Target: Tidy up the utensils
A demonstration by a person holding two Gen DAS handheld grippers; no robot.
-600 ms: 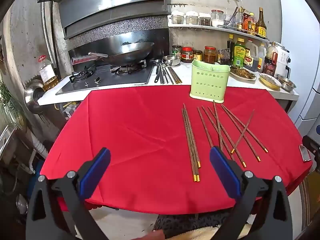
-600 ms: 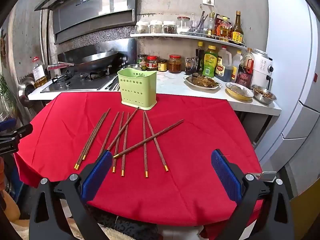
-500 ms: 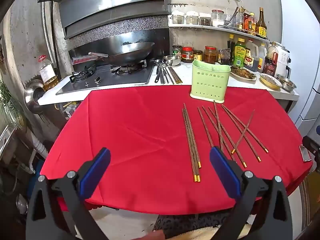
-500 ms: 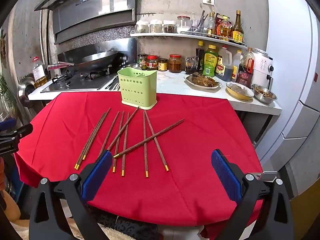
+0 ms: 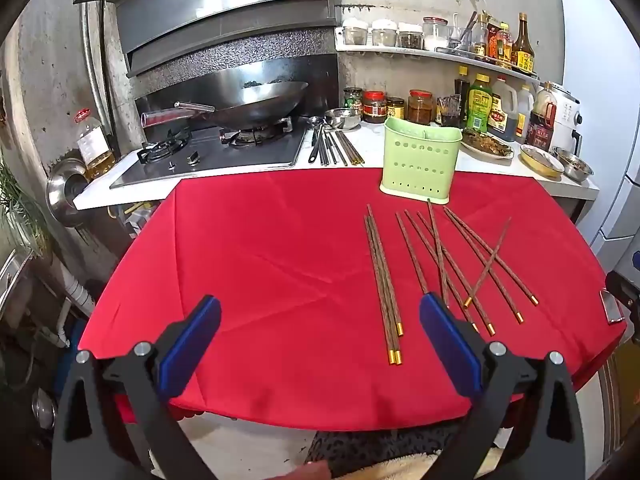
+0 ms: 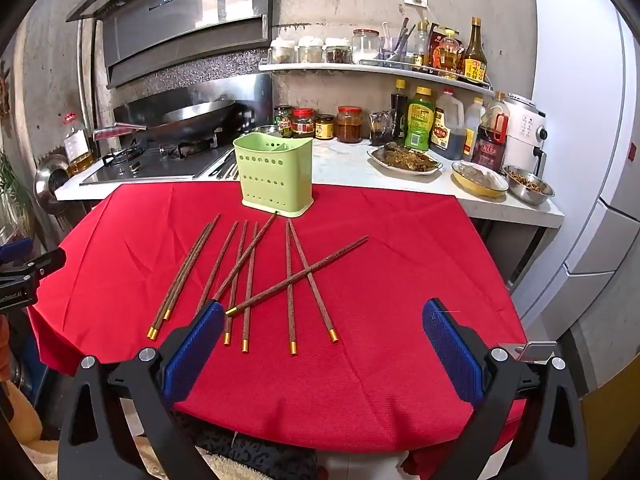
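Red cloth (image 6: 400,264) holds all my wooden chopsticks (image 6: 248,276) near its far edge, none in the green holder (image 6: 274,176) yet, and both my left tongs (image 5: 320,324) and right tongs (image 6: 324,328) are wide open and empty.

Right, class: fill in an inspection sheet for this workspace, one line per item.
Surface: red cloth, creased, covering the table.
Job's things: wooden chopsticks scattered on the cloth, some crossing; green holder upright at the far edge.
Clutter: nothing seen on the cloth.
Grippers: left gripper and right gripper open, holding nothing.
Cables: nothing seen.
Surroundings: wok on the stove, jars and bottles on the counter.
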